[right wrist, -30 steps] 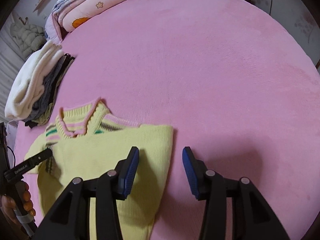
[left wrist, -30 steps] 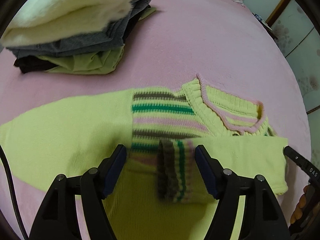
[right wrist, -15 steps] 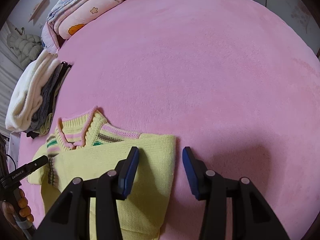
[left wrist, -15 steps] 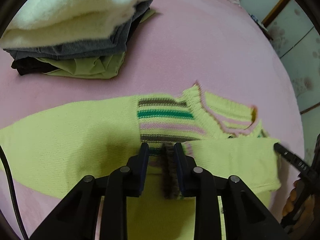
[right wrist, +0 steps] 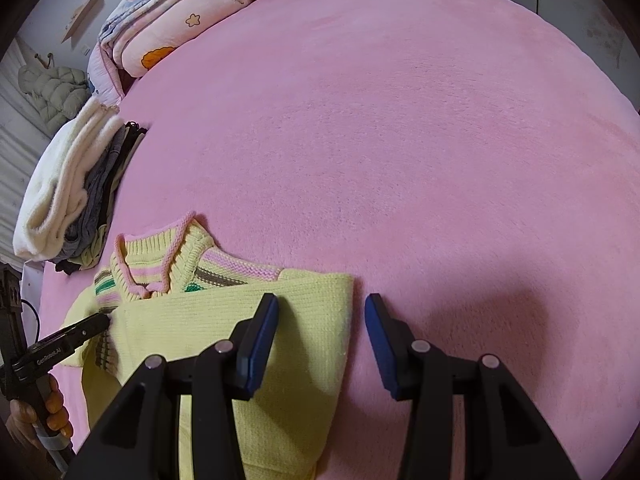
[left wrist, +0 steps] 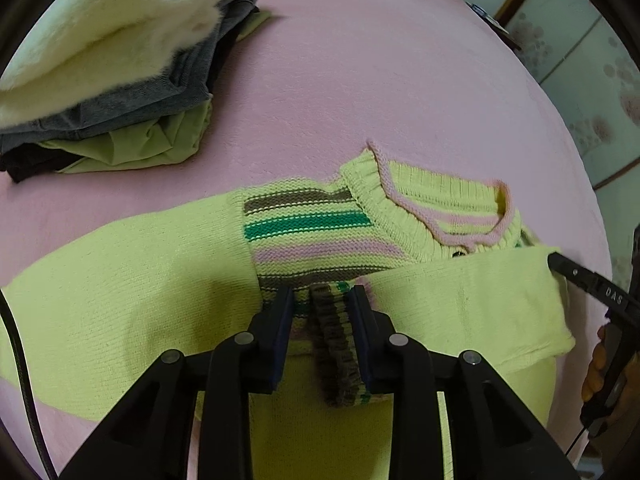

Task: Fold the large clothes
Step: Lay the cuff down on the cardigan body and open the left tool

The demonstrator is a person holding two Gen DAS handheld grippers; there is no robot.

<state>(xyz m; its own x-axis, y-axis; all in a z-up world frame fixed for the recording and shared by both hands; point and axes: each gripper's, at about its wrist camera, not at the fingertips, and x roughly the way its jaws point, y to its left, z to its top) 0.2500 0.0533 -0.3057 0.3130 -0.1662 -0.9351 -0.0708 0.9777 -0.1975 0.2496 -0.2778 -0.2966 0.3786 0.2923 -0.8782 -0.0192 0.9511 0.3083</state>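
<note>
Big pink bed (right wrist: 400,140) takes up nearly everything, and your yellow-green sweater (left wrist: 120,280) is spread flat on it, filling the lower half of the left wrist view from about 9 to 3 o'clock, collar (left wrist: 432,208) up near 1 o'clock. The stack of folded clothes (left wrist: 120,80) sits well apart at 10 o'clock.

Your left gripper (left wrist: 320,308) is pinching the striped cuff (left wrist: 336,344) of the sleeve that's folded across the chest. Your right gripper (right wrist: 322,320) is spread with nothing in it, the folded edge of the sweater lying just between its fingers at about 6 o'clock in its view.

What could go wrong: that cuff is a thick ribbed bunch and you've only got a bit of it, so I'd guess a quick pull slips it out, or drags the whole folded sleeve crooked. Also the right side isn't pinned by anything, so tugging left could slide the body across the fleece and undo that neat edge.

Versus a second ago: the left jaws were wide, straddling the cuff; they've just been closing and now clamp it. The right gripper looks the same, same spread, same spot.
</note>
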